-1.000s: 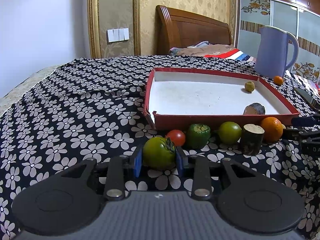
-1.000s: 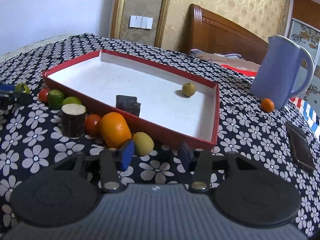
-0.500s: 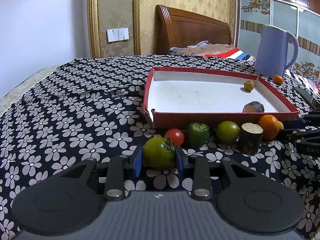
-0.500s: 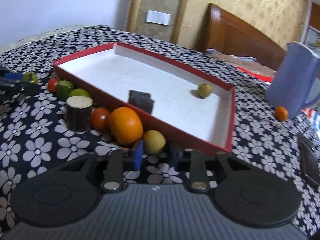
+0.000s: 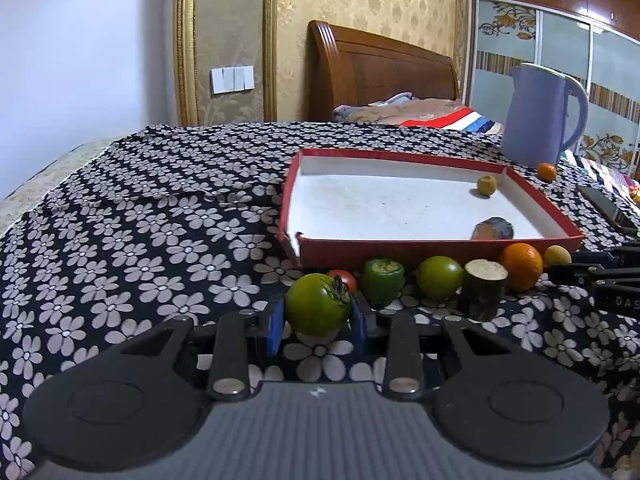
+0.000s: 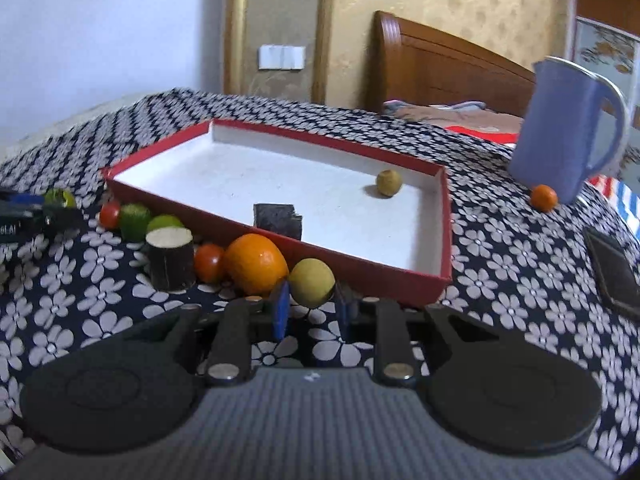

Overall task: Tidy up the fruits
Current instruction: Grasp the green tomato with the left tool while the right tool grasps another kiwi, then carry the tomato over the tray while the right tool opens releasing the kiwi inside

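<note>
Two pieces are lying in the red tray (image 5: 436,245); many are waiting outside. The left hand-held gripper (image 5: 318,322) is clamping a green tomato (image 5: 318,304). The right hand-held gripper (image 6: 311,307), having just been closing, is clamping a yellow fruit (image 6: 311,282).

A matt printed cloth (image 5: 140,216) covers the table. The red tray (image 5: 440,246) looks like cardboard, its white floor dull. The blue jug (image 5: 540,116) is smooth plastic; the headboard (image 5: 380,68), upper centre, glossy wood.
</note>
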Action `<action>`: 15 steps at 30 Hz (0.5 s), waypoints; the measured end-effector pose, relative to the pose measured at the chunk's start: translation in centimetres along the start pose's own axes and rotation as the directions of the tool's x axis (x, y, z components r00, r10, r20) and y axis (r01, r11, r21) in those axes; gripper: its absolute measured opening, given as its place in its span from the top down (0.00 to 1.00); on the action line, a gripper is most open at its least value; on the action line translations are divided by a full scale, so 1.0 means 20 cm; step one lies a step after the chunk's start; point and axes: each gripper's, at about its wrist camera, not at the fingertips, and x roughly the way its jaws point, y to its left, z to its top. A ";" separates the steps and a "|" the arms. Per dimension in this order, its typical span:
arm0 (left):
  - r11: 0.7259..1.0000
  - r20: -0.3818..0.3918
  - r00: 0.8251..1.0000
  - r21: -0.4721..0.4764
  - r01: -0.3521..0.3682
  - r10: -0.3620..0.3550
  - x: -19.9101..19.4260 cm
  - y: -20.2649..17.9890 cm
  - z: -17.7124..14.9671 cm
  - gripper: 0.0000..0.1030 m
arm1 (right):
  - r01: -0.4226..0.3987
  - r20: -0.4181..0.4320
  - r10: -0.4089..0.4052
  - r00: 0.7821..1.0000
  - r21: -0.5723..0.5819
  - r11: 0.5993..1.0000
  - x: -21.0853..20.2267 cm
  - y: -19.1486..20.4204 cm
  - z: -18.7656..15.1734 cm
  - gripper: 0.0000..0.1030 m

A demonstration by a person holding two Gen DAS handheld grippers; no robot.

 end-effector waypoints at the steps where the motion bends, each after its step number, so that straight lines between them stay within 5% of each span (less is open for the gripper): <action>1: 1.000 -0.005 1.000 0.001 0.004 -0.004 0.00 -0.01 0.00 0.68 | 0.003 -0.001 -0.003 1.000 0.010 1.000 0.00 0.01 -0.01 0.77; 15: 0.999 0.061 0.998 0.027 0.030 -0.031 -0.02 -0.26 0.24 0.68 | 0.045 0.134 -0.059 0.989 0.104 0.994 -0.10 0.01 0.19 0.77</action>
